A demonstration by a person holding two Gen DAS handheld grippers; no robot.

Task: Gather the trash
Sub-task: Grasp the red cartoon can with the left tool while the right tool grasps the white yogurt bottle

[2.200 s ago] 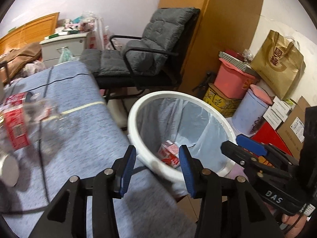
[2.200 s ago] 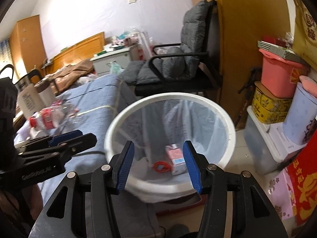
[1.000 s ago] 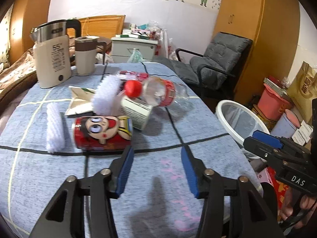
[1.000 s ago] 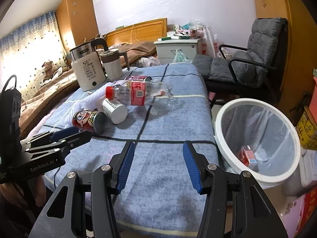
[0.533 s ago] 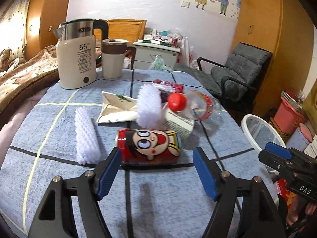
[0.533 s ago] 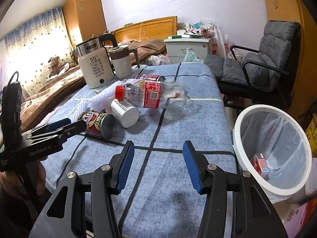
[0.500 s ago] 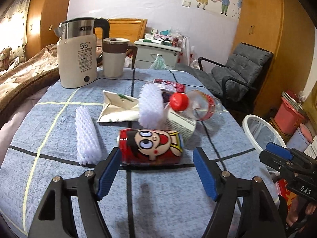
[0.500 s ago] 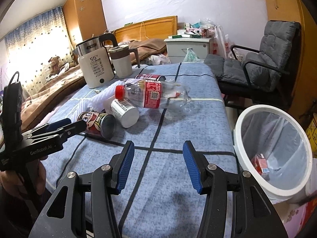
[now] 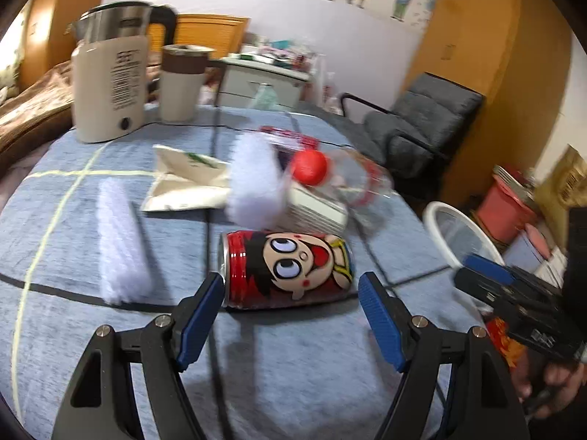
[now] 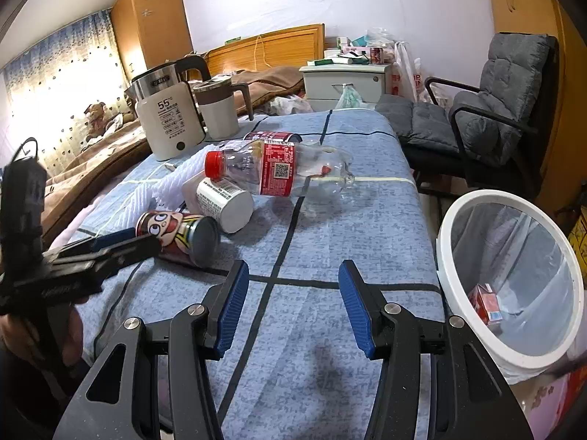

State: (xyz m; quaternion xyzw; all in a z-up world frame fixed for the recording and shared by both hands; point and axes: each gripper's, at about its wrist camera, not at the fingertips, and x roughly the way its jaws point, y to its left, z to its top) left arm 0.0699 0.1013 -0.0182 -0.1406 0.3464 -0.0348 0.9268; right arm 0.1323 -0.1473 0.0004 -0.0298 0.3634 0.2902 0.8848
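My left gripper (image 9: 291, 295) has its fingers spread wide, one blue pad off each end of the red cartoon can (image 9: 288, 269), which lies on its side on the blue tablecloth (image 9: 66, 227) at 12 o'clock from the tips; I can't tell whether the pads touch it. Just beyond the can at 12 lie a white labelled cup (image 9: 317, 212) on its side and a white foam net (image 9: 255, 185), with a clear red-capped bottle (image 9: 341, 179) at 1 o'clock. A second foam net (image 9: 123, 253) lies at 10 o'clock and a flattened carton (image 9: 183, 187) at 11. Farther back at 11 stand a kettle (image 9: 108, 88) and a mug (image 9: 183, 82).

My right gripper (image 10: 293, 306) is open too, moderately, holding nothing, over bare cloth. From it the can sits at 10 o'clock, the bottle at 12, and the white trash bin (image 10: 513, 282) at 3 o'clock beside the table, a red carton (image 10: 484, 304) lying inside.
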